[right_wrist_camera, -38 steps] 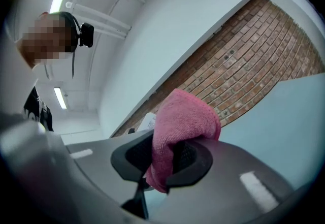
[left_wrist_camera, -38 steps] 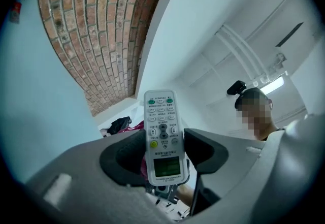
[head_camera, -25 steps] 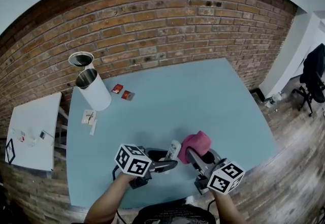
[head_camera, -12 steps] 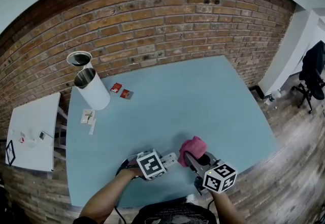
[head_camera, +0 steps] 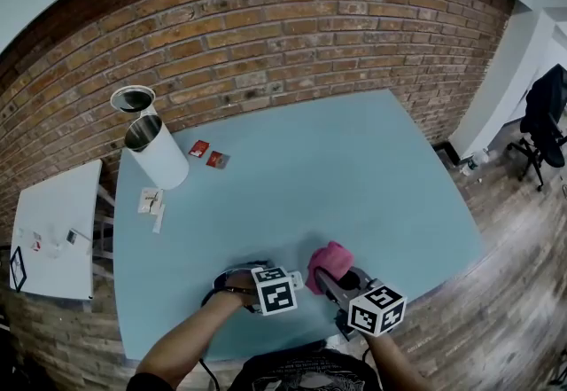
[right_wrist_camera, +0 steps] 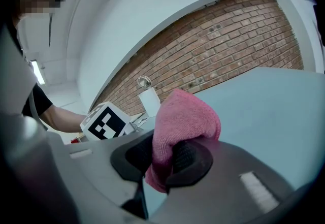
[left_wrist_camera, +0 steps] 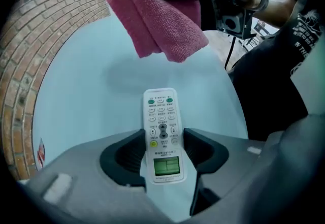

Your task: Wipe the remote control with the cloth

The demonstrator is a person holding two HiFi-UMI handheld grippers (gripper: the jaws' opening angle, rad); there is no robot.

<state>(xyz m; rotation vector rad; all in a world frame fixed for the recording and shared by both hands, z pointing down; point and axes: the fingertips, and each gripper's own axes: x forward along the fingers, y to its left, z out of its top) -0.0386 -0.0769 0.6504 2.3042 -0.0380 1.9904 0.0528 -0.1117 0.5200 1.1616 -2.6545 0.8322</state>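
Remote control (left_wrist_camera: pixel 162 131): white, face up, low over or on the blue worktop (head_camera: pixel 310 168) near its front edge; we cannot tell whether it touches. The left hand-held gripper (left_wrist_camera: pixel 163 142) grasps it across its width, by the long sides at the screen end. Its long axis runs from those jaws toward the pink cloth (right_wrist_camera: pixel 185 116), which the right hand-held gripper (right_wrist_camera: pixel 165 157) clenches just beside, clear of the buttons. We judge that nothing stands between. Well apart: white cylinder (head_camera: pixel 159 154), red packets (head_camera: pixel 199 148).
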